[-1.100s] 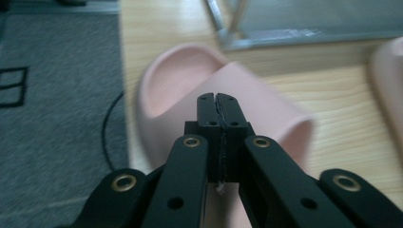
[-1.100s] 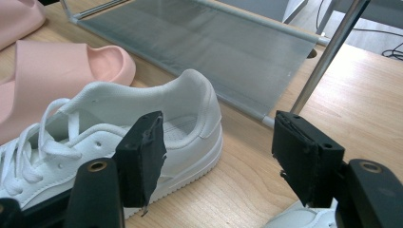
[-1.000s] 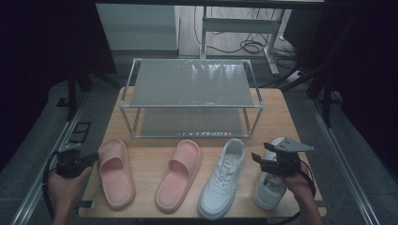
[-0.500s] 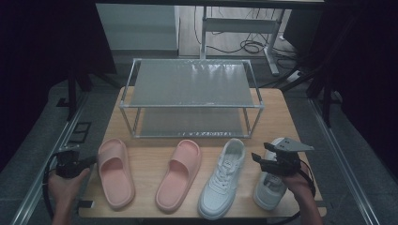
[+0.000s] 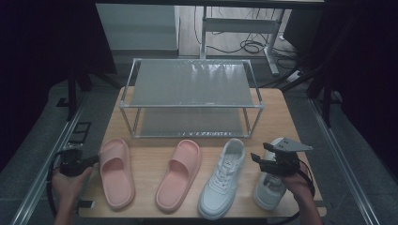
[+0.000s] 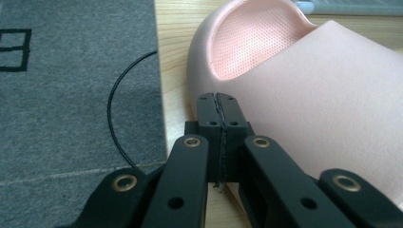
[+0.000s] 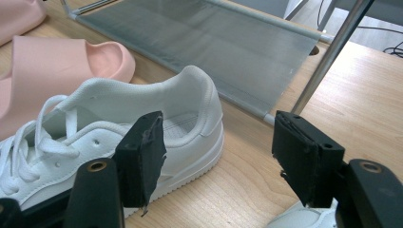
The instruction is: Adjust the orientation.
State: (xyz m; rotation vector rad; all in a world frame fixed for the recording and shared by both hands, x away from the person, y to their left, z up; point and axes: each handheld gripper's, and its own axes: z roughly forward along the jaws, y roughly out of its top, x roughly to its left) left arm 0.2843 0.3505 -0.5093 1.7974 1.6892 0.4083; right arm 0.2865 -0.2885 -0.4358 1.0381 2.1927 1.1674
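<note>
Pink slide [image 6: 304,90] at 1 o'clock of left gripper [image 6: 219,102], jaws clenched, empty. Foam: light, squashy; pinch the strap edge. Right gripper [image 7: 216,152] gapes over white sneaker [image 7: 142,128].

A two-tier metal shoe rack [image 5: 192,89] stands on the wooden desk [image 5: 291,117], beyond both grippers, with grey carpet [image 6: 76,71] left of the left gripper.
</note>
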